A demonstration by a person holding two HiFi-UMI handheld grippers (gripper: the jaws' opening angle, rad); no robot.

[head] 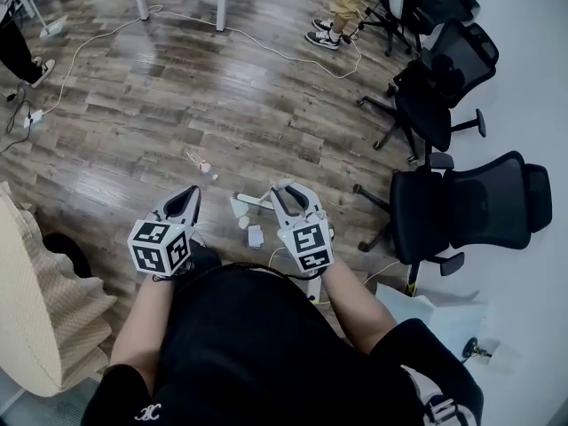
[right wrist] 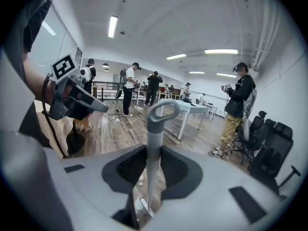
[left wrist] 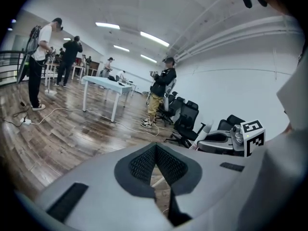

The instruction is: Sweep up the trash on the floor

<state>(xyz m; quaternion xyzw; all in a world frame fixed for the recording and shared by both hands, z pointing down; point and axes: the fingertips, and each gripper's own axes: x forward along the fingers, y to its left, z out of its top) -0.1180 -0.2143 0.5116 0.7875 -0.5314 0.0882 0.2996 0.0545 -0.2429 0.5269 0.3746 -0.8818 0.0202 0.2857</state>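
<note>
Right hand-held gripper (right wrist: 154, 154) pinching grey loop-topped handle (right wrist: 154, 131); lower end cut off below the jaws, can't tell broom or dustpan. Left hand-held gripper (left wrist: 155, 149) pressed together, empty. Paper trash (head: 255, 235) on floor (head: 222, 96) between both

We find the scraps of white paper trash (head: 240, 208) on the dark wooden plank floor (head: 177, 105), just ahead of and between the left gripper (head: 190, 193) and the right gripper (head: 287, 189). A grey plastic loop-topped handle (right wrist: 154, 143) stands between the right gripper's jaws. Black mesh office chairs (head: 461, 204) stand to our right and a corrugated cardboard stack (head: 44, 300) to our left. A white cable (head: 98, 38) runs across the floor beyond the trash.
</note>
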